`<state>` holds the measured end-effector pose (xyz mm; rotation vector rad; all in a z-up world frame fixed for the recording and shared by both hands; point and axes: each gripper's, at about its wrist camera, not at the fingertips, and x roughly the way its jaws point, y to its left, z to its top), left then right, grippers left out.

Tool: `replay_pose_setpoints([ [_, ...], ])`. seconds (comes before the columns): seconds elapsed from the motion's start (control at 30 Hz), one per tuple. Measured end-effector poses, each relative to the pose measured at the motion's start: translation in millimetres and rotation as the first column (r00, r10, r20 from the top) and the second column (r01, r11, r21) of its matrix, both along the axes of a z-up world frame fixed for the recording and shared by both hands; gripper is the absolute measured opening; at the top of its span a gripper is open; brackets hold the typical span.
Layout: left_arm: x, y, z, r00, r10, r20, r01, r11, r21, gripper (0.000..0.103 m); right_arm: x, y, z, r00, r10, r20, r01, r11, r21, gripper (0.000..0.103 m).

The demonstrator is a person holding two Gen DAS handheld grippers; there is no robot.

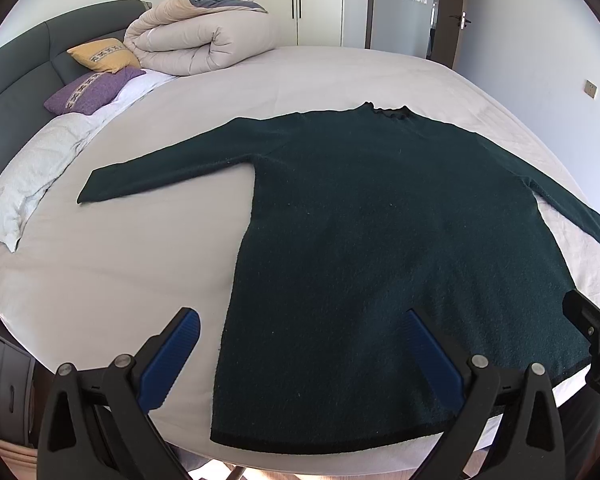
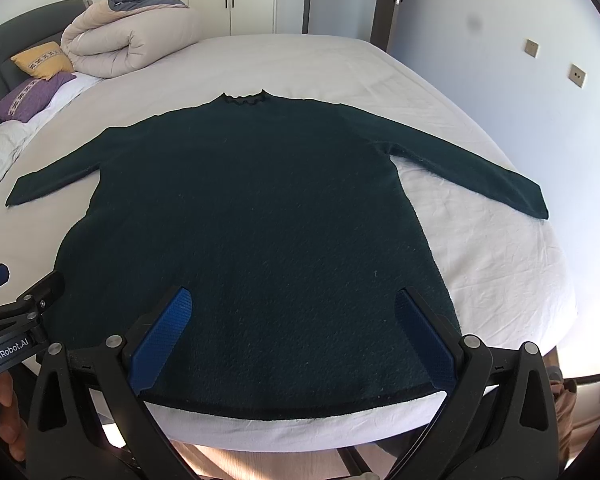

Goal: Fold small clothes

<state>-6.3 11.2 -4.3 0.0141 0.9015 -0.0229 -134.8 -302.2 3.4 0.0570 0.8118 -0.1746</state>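
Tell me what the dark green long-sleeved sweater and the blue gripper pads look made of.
Dark green long-sleeved sweater: likely wool-like knit, matte, fuzzy nap with pale lint specks. Blue gripper pads: probably rubber or textured plastic, with a fine dimpled grid.

The sweater (image 2: pixel 240 208) is deep green with a black trim at hem and collar. Under it the bed sheet (image 2: pixel 480 264) is plain white. At ten o'clock lie a yellow cushion (image 2: pixel 40 60) and a purple cushion (image 2: pixel 28 94), each crossed by a patterned band, beside a beige duvet (image 2: pixel 128 40). Both claws are black with blue pads (image 2: pixel 162 340).
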Motion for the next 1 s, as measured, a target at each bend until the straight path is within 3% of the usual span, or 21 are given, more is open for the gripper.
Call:
replay_pose_setpoints([
  [1.0,-2,-1,-5,1.000,-0.002,-0.010,0.002,1.000,0.000,0.103,1,1,-3,1.000,0.001,-0.005,-0.001,1.000,-0.001,0.103],
])
